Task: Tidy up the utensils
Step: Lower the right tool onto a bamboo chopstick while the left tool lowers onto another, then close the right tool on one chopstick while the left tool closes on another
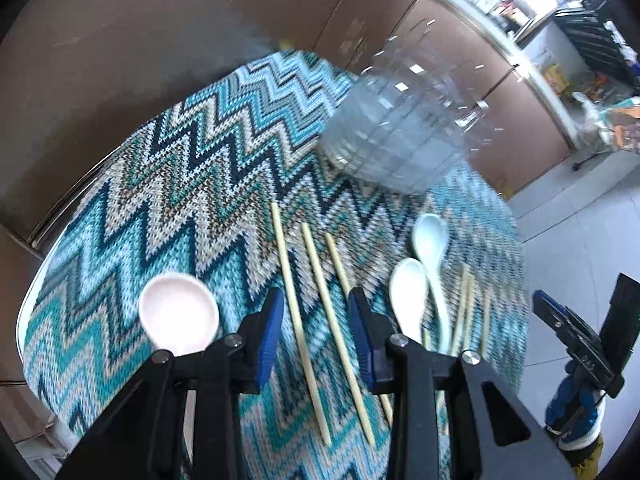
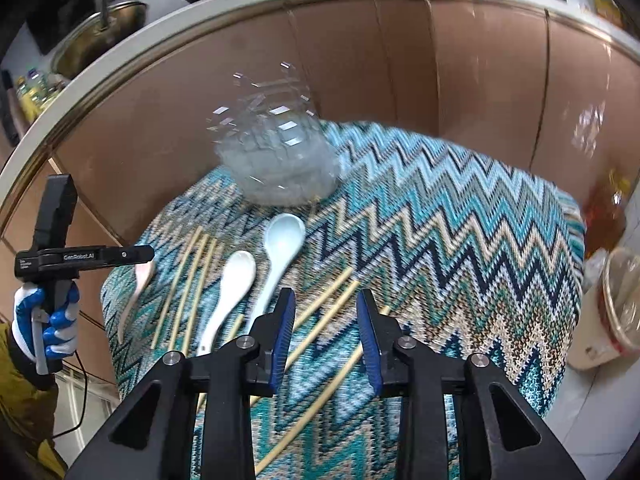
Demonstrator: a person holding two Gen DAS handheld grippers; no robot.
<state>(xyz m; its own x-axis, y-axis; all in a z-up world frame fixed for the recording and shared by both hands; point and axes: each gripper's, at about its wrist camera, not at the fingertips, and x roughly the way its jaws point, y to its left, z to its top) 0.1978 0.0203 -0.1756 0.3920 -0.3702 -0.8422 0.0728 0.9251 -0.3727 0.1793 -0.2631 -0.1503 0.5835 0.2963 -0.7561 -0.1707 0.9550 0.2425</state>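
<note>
Left gripper (image 1: 316, 330) over chopsticks (image 1: 320, 320)

Pale chopsticks (image 1: 316, 320) and three ceramic spoons (image 2: 280, 248) flat near a clear faceted holder (image 2: 276, 160).

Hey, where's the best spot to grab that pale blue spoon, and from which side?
Probably the pale blue spoon by its thin handle, from above, jaws across it. It lies flat, bowl toward the clear holder, with the white spoon close alongside, so come straight down.

Teal zigzag cloth (image 1: 192, 184), white spoons (image 1: 404, 292), pale wooden chopsticks (image 1: 296, 320).
</note>
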